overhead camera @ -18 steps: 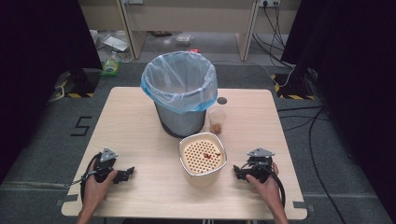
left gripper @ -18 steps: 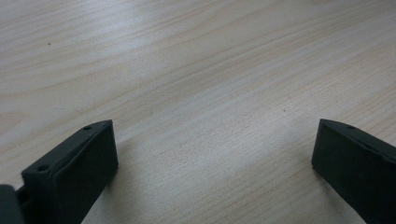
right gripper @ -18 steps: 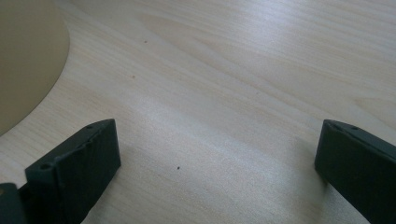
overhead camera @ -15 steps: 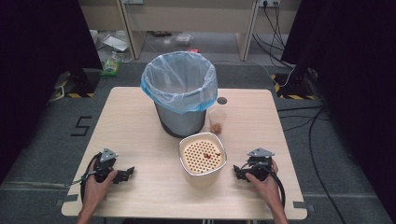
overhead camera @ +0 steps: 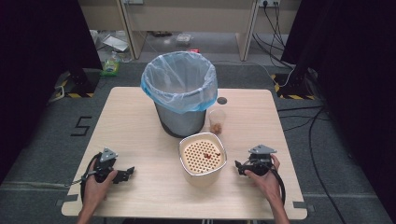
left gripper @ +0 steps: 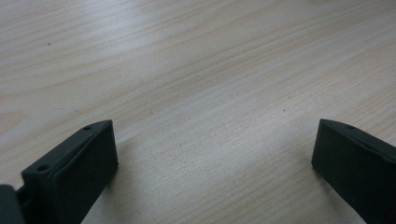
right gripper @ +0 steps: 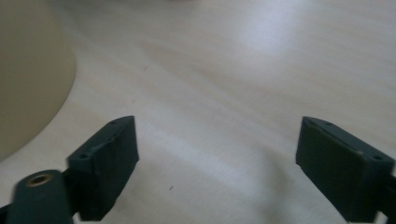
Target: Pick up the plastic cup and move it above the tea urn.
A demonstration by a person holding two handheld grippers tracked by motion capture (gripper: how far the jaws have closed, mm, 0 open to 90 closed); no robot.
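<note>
Standing at the middle of a pale wooden table (overhead camera: pixel 140 116): a grey bin (overhead camera: pixel 181 116) lined with a light blue bag (overhead camera: pixel 180 84), its mouth open. Just beside it, toward the right, a small clear cup (overhead camera: pixel 217 121) with brownish contents. In front of both, near the person's edge, a cream container (overhead camera: pixel 202 158) with a perforated insert carrying a few dark bits. Left gripper (overhead camera: pixel 122 174), held in a hand low on the tabletop, jaws wide apart with only bare wood grain between them; right gripper (overhead camera: pixel 239 166) likewise spread and empty, the cream container's wall close at its side. Beyond the table: grey floor, a painted "5" (overhead camera: pixel 82 126), trailing cables (overhead camera: pixel 299 119), dark curtains (overhead camera: pixel 42 51) at both sides, scattered litter (overhead camera: pixel 112 44) near a beige cabinet (overhead camera: pixel 187 16).
</note>
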